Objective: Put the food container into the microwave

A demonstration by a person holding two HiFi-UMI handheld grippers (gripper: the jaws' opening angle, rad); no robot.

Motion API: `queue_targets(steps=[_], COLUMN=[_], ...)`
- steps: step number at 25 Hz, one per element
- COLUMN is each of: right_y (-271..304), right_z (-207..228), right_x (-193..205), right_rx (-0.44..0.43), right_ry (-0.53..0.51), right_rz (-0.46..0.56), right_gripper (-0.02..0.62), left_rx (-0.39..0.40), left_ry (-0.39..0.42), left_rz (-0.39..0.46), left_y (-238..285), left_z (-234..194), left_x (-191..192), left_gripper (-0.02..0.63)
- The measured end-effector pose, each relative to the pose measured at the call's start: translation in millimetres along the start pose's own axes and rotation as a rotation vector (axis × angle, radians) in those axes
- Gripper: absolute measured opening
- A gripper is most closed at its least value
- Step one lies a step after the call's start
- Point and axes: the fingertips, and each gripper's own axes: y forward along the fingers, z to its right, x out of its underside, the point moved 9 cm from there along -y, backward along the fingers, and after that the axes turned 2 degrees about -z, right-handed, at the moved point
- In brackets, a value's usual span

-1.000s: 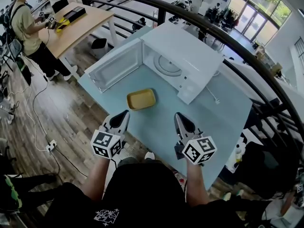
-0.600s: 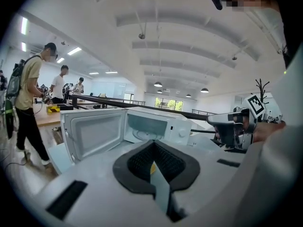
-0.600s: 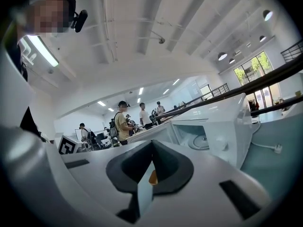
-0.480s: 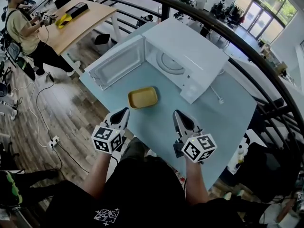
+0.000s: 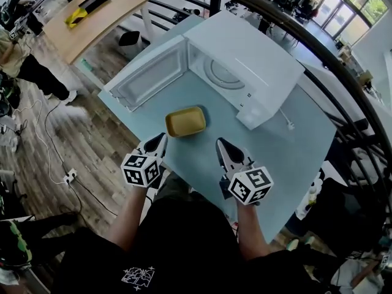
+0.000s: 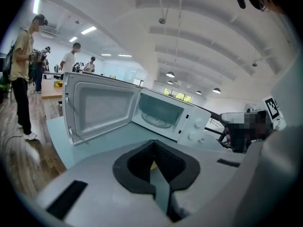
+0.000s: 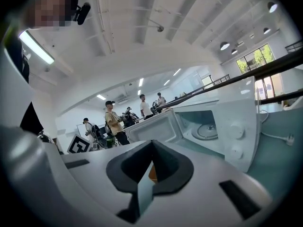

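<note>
Big open lab hall, not a kitchen.

Ahead of my left gripper and right gripper, a microwave sits on a pale blue table, out on a wood floor, with a black railing curving behind it. Off to the left of my left gripper: a wooden desk, people standing about, cables and a power strip trailing over the boards. Overhead, a high white ceiling with hanging lamps; far right, tall glass doors.

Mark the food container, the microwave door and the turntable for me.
food container (image 5: 185, 121), head view, middle of its yellow base.
microwave door (image 5: 149, 73), head view, inner window panel.
turntable (image 5: 224, 76), head view, centre of the glass plate.
</note>
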Motion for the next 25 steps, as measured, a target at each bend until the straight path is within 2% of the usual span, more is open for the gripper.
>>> queue_targets(steps=[9,25], right_y=[38,79], right_z=[11,27], right_x=[16,27], right_rx=[-0.003,0.007], right_ry=[0.019,0.041], right_rz=[-0.082,-0.159], right_gripper=[0.006,0.006], left_rx=[-0.022,-0.03], left_ry=[-0.033,-0.068], left_rz=[-0.063,-0.167], left_y=[31,66], left_z=[-25,-52], left_x=[11,31], left_gripper=[0.008,0.008])
